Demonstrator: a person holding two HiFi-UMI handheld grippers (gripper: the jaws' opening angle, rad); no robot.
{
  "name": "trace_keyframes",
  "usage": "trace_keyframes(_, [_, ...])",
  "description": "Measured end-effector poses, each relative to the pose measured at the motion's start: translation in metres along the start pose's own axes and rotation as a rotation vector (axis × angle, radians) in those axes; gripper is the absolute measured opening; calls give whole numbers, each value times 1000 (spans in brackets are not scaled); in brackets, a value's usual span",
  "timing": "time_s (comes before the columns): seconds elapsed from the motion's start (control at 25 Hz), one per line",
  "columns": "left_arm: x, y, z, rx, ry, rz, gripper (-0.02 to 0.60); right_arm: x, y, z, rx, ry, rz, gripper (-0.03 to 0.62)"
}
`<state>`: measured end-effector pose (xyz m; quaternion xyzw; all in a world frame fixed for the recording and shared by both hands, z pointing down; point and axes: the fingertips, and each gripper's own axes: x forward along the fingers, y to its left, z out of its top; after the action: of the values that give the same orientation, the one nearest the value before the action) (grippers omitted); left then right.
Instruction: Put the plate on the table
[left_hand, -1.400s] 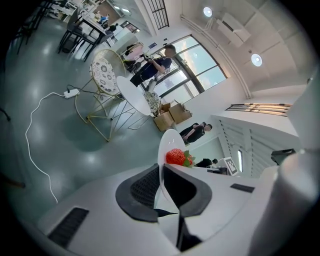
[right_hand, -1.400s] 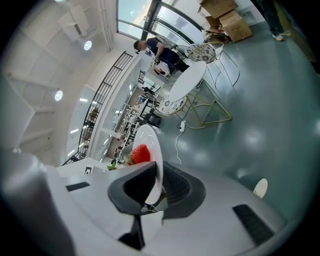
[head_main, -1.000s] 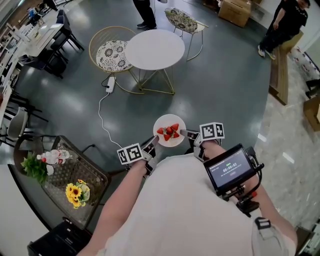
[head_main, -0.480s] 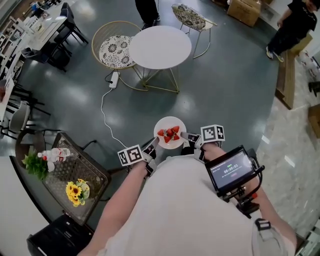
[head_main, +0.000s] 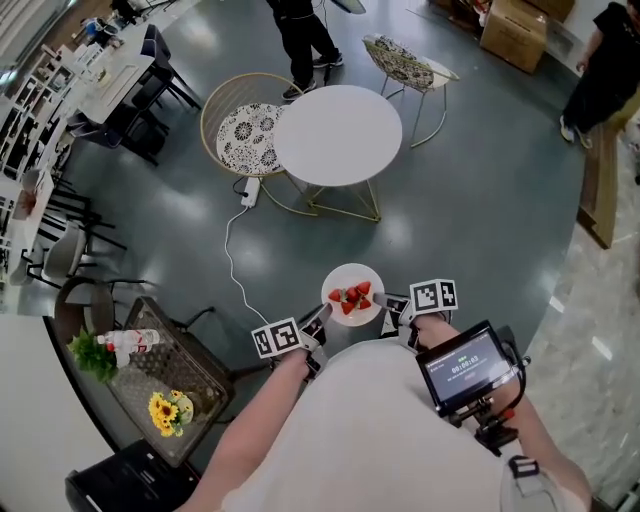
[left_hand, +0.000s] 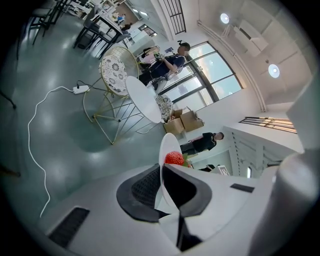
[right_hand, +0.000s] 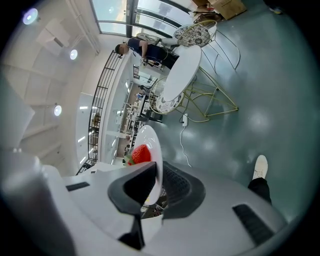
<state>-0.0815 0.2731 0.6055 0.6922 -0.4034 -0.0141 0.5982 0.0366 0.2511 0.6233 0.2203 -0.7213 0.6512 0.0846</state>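
Note:
A small white plate (head_main: 352, 282) with several red strawberries (head_main: 352, 298) hangs in the air in front of me, over the grey floor. My left gripper (head_main: 318, 318) is shut on its left rim and my right gripper (head_main: 387, 302) is shut on its right rim. In the left gripper view the plate (left_hand: 168, 147) stands edge-on between the pads with a strawberry (left_hand: 174, 158) above them. The right gripper view shows the plate (right_hand: 151, 145) clamped the same way, with a strawberry (right_hand: 140, 154) on it. The round white table (head_main: 337, 135) stands ahead, apart from the plate.
A wicker chair (head_main: 242, 130) with a patterned cushion stands left of the table, a second patterned seat (head_main: 405, 62) behind it. A white power cord (head_main: 233, 255) trails over the floor. A person (head_main: 303, 35) stands beyond the table. A dark side table (head_main: 150, 380) with sunflowers (head_main: 166, 411) is at my left.
The round table now lies lower in the head view and closer to the plate. Both grippers keep hold of the plate's rim.

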Motion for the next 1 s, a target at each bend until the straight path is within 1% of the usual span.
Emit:
trace_keyframes(0.08, [13, -5, 8, 8, -1, 6, 15, -3, -4, 15, -2, -4, 8, 28])
trace_keyframes(0.28, [26, -10, 17, 34, -12, 8, 15, -7, -8, 31, -21, -15, 18, 28])
trace_keyframes(0.52, [33, -6, 25, 56, -17, -4, 15, -5, -11, 41, -57, -36, 14, 28])
trace_keyframes(0.6, [43, -9, 35, 57, -24, -2, 15, -7, -13, 57, -68, -39, 13, 28])
trace_keyframes(0.76, [87, -35, 62, 44, -27, 13, 15, -24, -19, 110, -61, -17, 22, 28])
trace_keyframes(0.84, [97, -36, 66, 37, -18, 23, 15, -24, -25, 118, -44, -11, 19, 28])
trace_keyframes(1.0, [108, -25, 78, 26, 2, 36, 15, -13, -33, 127, -13, -8, 13, 28])
